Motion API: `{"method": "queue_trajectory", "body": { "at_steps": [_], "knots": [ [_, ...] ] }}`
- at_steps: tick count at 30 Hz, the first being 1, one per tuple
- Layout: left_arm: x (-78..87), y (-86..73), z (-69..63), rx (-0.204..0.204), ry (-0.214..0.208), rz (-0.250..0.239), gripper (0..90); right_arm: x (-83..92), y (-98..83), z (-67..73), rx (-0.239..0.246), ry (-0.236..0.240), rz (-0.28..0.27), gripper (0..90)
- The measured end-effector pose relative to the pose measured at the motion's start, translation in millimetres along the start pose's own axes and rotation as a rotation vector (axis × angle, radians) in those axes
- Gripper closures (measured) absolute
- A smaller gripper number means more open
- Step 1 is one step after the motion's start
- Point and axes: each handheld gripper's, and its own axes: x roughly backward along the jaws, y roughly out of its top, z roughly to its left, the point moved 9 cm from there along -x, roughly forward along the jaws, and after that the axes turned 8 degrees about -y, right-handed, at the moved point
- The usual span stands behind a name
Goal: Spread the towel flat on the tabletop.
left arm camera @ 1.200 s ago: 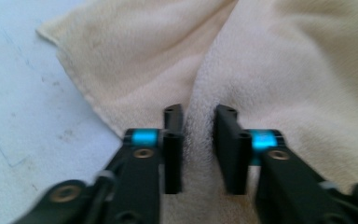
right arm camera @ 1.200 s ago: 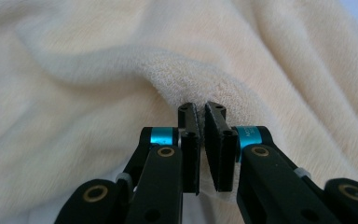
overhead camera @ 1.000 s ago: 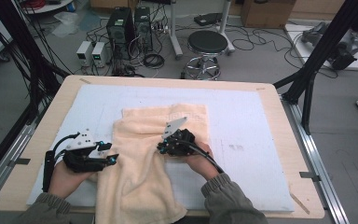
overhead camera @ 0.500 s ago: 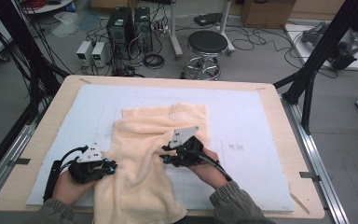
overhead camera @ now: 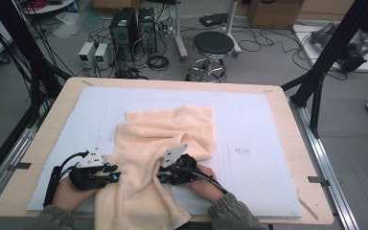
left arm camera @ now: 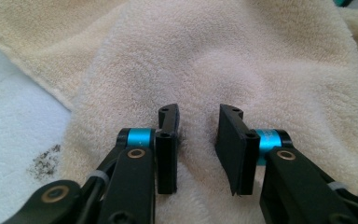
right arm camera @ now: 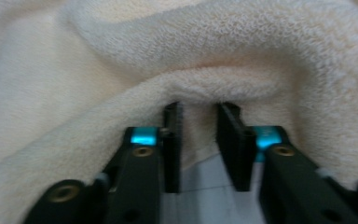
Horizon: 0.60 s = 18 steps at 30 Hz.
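A cream towel (overhead camera: 172, 129) lies rumpled on the white mat (overhead camera: 258, 124), and its near end hangs over the table's front edge. My left gripper (overhead camera: 117, 176) sits at the towel's left side. In the left gripper view its jaws (left arm camera: 198, 116) stand apart over a soft crease of towel (left arm camera: 242, 56). They have just been opening. My right gripper (overhead camera: 160, 178) is at the towel's right side. There a thick folded edge of towel (right arm camera: 200, 84) fills the gap between its fingertips (right arm camera: 200, 112). These jaws have just been closing on that edge.
The wooden table (overhead camera: 278, 96) carries the mat, with bare mat to the right of the towel. Dark frame posts (overhead camera: 326, 62) stand at the right and left. On the floor beyond are a stool (overhead camera: 213, 45), computer boxes and cables.
Both hands have come nearer the front edge and drawn the towel with them. It is more bunched in the middle. The right gripper slid left along the towel's edge.
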Motion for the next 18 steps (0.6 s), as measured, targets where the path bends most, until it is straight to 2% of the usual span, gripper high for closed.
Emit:
{"method": "queue_trajectory", "body": {
  "at_steps": [2, 4, 7, 10, 13, 15, 18],
  "knots": [
    [1.7, 0.8, -1.0, -0.007, -0.003, -0.006, 62.5, 1.5, -0.4, 1.5, 0.011, 0.006, 0.005, 87.0],
    [4.3, 1.5, -2.4, -0.011, -0.005, -0.014, 58.9, 4.1, -1.4, 2.1, 0.032, 0.007, 0.020, 88.1],
    [9.4, 2.1, -5.0, -0.011, -0.004, -0.036, 55.4, 14.4, -6.8, 1.1, 0.029, 0.010, 0.028, 88.4],
    [13.1, 0.4, -5.7, -0.007, -0.003, -0.045, 54.2, 41.1, -19.9, -1.4, -0.011, -0.010, 0.010, 88.4],
    [13.3, -0.9, -6.3, -0.005, -0.002, -0.039, 52.9, 70.8, -33.9, 3.4, -0.044, -0.023, -0.011, 88.4],
    [13.5, 0.6, -10.3, -0.011, -0.013, -0.044, 51.9, 88.7, -43.5, 11.7, -0.054, -0.026, -0.019, 88.4],
    [15.9, 3.2, -16.0, -0.031, -0.010, -0.050, 49.0, 112.3, -56.7, 32.9, -0.053, -0.003, -0.019, 88.3]
  ]
}}
